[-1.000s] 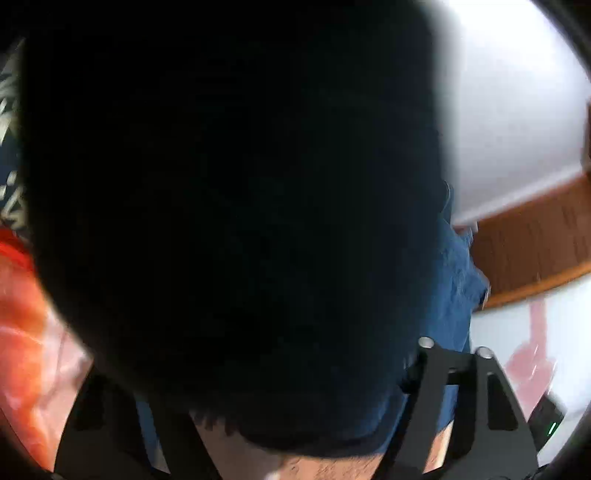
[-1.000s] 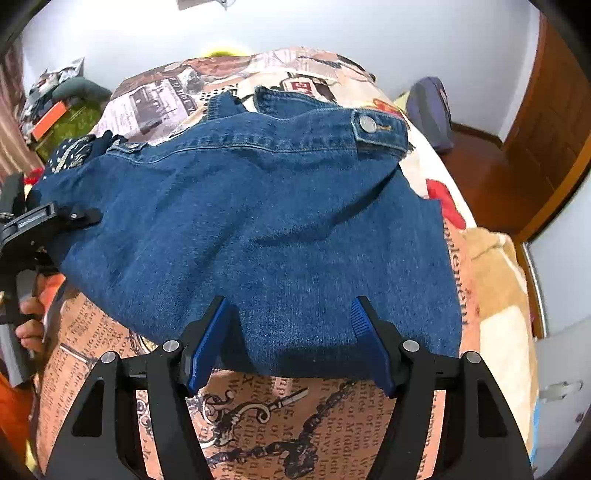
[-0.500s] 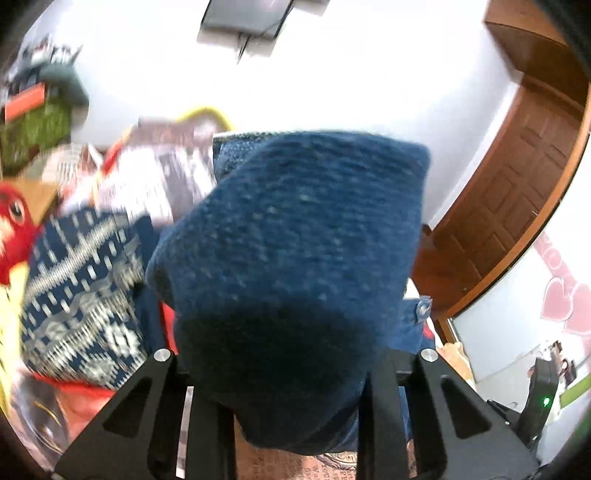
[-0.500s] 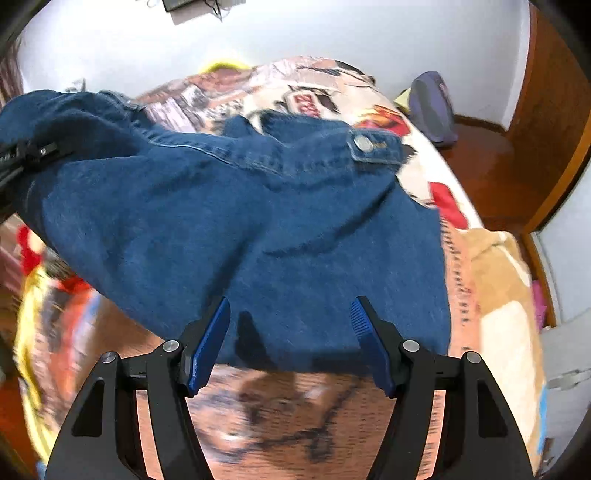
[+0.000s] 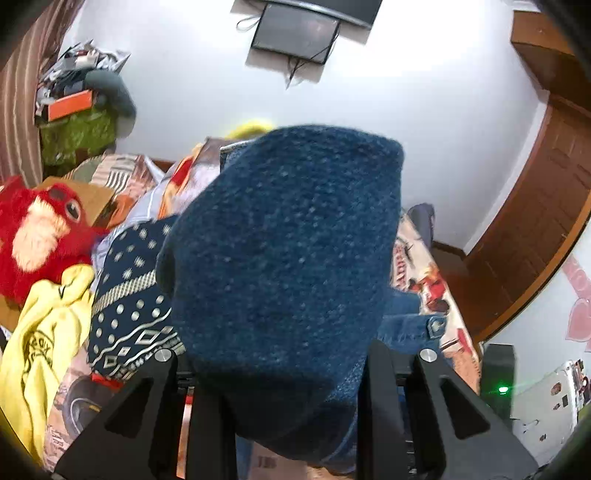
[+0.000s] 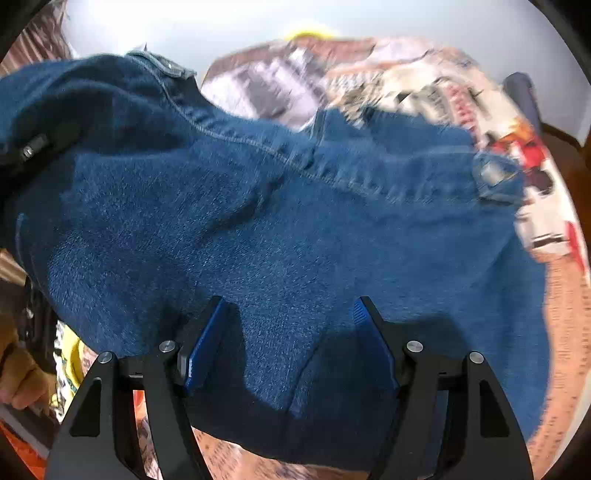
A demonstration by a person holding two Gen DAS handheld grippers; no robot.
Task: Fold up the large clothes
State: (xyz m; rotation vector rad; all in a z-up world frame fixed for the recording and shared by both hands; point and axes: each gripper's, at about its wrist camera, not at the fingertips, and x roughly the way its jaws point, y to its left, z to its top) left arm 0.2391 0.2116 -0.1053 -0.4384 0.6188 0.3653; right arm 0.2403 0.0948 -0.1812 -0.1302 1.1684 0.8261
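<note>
Since the earlier frames, the left side of the denim garment (image 6: pixel 295 236) has risen off the bed (image 6: pixel 554 295) with my left tool, which now holds it up in front of the wall, and the right wrist view has swung across the cloth and blurred.

Largest is the bed itself, covered in a printed spread of newspaper-style pictures; the denim garment lies across it, its right part with the metal button (image 5: pixel 437 325) still resting on the spread and its left part lifted clear. Beside the denim, on its left in the left wrist view, lies a navy patterned sweater (image 5: pixel 129 306), then a yellow garment (image 5: pixel 48 347) further out, and a red plush toy (image 5: pixel 37 232) beyond that. On the wall above the denim hangs a dark flat screen (image 5: pixel 295 31). A brown wooden door (image 5: pixel 535 229) stands off to the denim's right.

My left tool (image 5: pixel 280 373) is clamped on a thick bunch of the denim, which fills the space between its black arms. My right tool (image 6: pixel 291 343) stands apart and its jaws are opening, the blue pads (image 6: pixel 201 350) on either side of the denim's near hem without pressing it. At the denim's left edge in the right wrist view, a hand (image 6: pixel 22 376) grips the other handle.
</note>
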